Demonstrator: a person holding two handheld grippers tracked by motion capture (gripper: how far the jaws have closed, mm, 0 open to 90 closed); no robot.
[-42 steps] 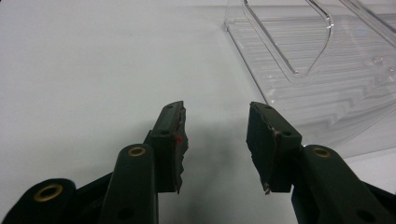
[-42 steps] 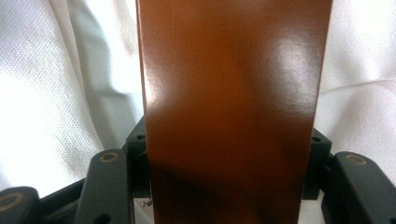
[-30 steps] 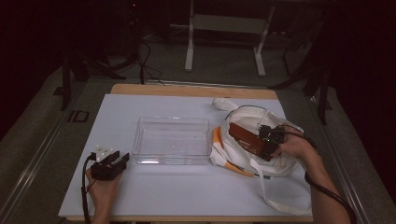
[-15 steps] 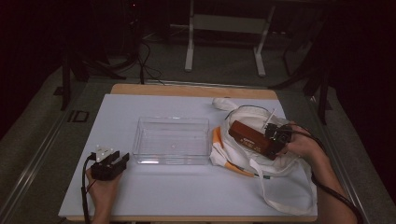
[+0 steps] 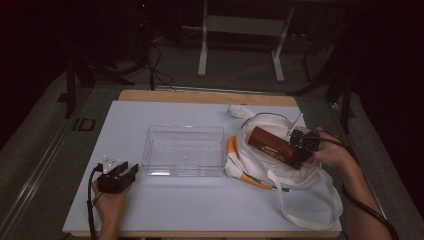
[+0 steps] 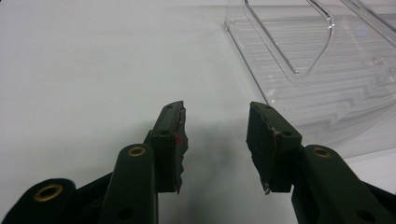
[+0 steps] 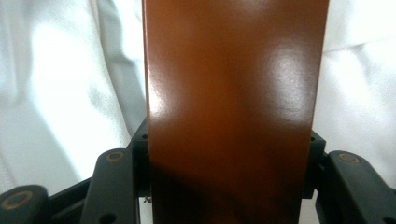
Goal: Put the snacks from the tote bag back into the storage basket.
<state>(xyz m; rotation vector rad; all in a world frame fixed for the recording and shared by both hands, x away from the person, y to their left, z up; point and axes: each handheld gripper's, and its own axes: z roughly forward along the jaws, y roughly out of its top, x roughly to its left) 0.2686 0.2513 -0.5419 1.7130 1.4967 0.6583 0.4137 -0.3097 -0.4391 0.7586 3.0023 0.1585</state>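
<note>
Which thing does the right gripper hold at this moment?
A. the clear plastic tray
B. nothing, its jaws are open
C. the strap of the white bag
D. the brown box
D: the right gripper is closed on one end of the brown box above the white bag, and in the right gripper view the box sits between the jaws.

One counter [image 5: 150, 210] with a white top carries everything. On it sit one clear plastic tray [image 5: 183, 150], near the middle, and one white cloth bag [image 5: 260, 165] to its right, with orange trim. There is one brown box [image 5: 271, 144], over the bag. Two grippers are present: the left gripper [image 5: 124, 173] at the near left and the right gripper [image 5: 300, 152] at the right. Two hands hold them, one each.
</note>
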